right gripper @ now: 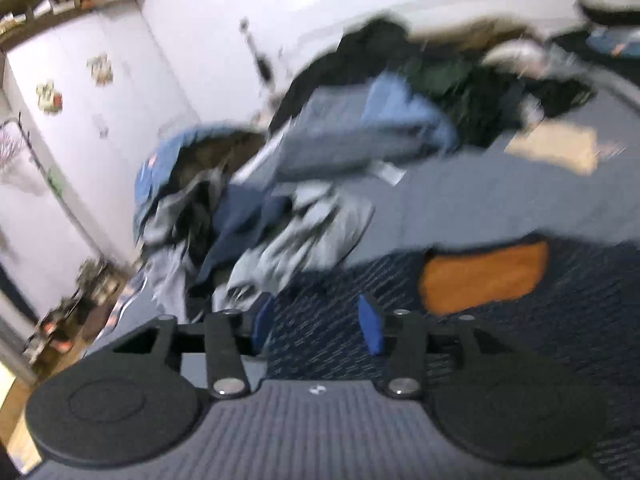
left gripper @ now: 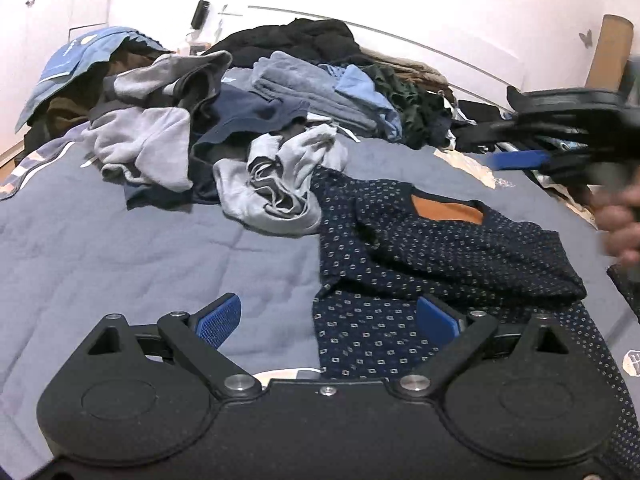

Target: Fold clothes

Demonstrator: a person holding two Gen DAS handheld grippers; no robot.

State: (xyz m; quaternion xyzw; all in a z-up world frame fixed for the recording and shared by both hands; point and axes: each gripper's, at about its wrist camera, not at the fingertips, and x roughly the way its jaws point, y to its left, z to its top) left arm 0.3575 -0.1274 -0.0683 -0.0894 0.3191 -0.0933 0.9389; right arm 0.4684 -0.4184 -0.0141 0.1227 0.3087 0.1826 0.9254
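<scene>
A dark navy shirt point(left gripper: 432, 248) with small white squares and an orange inner collar patch point(left gripper: 448, 210) lies partly folded on the blue bedcover point(left gripper: 120, 248). My left gripper point(left gripper: 328, 320) is open and empty, low over the shirt's near left edge. My right gripper point(left gripper: 516, 160) shows at the right of the left wrist view, blurred, above the bed. In the right wrist view the right gripper point(right gripper: 316, 320) is open and empty, just above the shirt point(right gripper: 520, 320) near its orange patch point(right gripper: 484, 276). That view is motion-blurred.
A heap of unfolded clothes point(left gripper: 224, 120) in grey, navy, light blue, green and black covers the far half of the bed; it also shows in the right wrist view point(right gripper: 320, 168). A white wall point(left gripper: 440, 0) stands behind. A white wardrobe point(right gripper: 80, 100) stands left.
</scene>
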